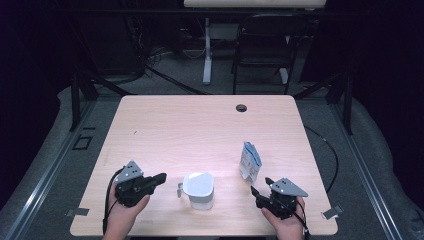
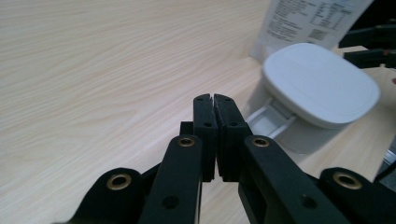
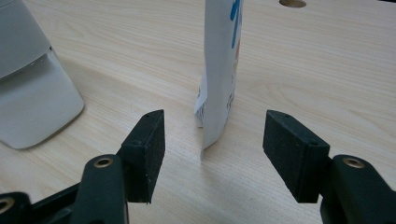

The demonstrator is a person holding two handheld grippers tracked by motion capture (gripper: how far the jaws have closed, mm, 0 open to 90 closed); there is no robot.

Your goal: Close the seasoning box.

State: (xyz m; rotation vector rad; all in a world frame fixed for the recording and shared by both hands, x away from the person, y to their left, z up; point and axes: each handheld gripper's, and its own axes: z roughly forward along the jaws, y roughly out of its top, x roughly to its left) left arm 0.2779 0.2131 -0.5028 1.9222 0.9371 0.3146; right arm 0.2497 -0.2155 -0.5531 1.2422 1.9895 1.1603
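Note:
A white container with a flat lid [image 1: 198,189] and a small side handle stands near the table's front edge. My left gripper [image 1: 162,177] lies to its left, pointing at it. Its jaws are shut with nothing between them [image 2: 214,100], and the container's lid [image 2: 320,84] is just beyond their tips. A white printed pouch [image 1: 250,161] stands upright to the right of the container. My right gripper [image 1: 261,186] sits just in front of the pouch with its jaws open [image 3: 215,122]. The pouch [image 3: 219,70] stands a little beyond the gap between the pads, untouched.
The light wood table [image 1: 200,125] has a round cable hole [image 1: 241,107] near its far edge. A dark chair [image 1: 262,45] and a white desk leg [image 1: 207,50] stand on the floor behind the table. The container's side [image 3: 28,84] is at the left of the right gripper view.

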